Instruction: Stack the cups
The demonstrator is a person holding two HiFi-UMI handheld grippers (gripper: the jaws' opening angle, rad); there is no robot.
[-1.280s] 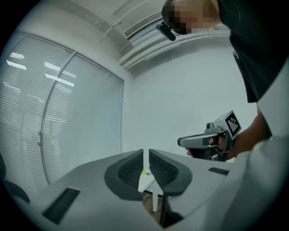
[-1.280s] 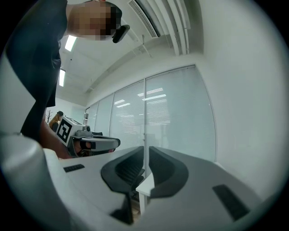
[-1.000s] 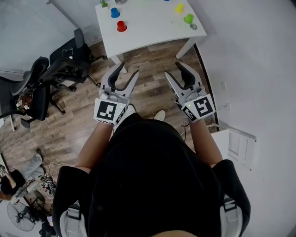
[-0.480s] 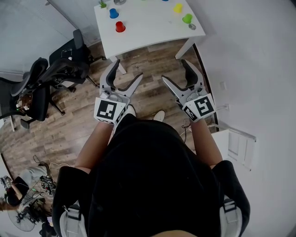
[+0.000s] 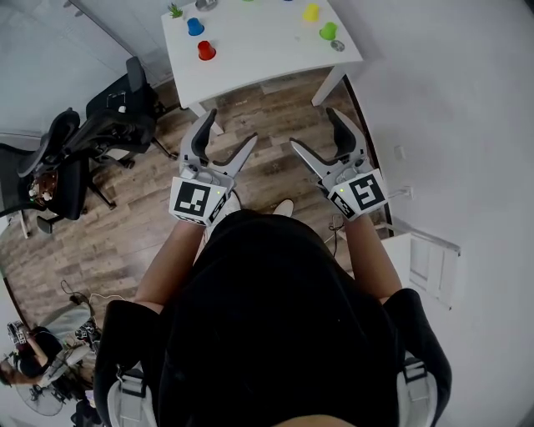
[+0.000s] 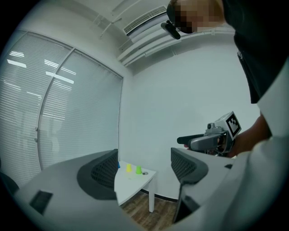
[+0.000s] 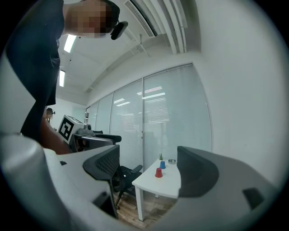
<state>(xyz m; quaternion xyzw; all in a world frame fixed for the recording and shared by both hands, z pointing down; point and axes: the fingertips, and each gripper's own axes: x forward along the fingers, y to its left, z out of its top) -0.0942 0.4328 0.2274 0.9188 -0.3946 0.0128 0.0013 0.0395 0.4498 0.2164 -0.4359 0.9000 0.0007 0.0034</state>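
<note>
— How do the tools stand?

— Both are released. The left tool has just been opening. Its jaws are wide apart with nothing between the pads. The right tool has just been opening too, jaws spread and gripping nothing. They are held level, side by side, over the wooden floor.

— And the cups?

— All four are on the white bench, ahead of both tools and well apart from them. The red cup and blue cup stand near each other, ahead of the left tool and a little to its left. The yellow cup and green cup stand close together ahead of the right tool. Each stands on its own, none stacked.

— What do the tools look at?

— Far off between the left tool's jaws are the yellow and green cups. Between the right tool's jaws are the red and blue ones.

— Anything else nearby?

— Black chairs stand off to the left of the left tool.
</note>
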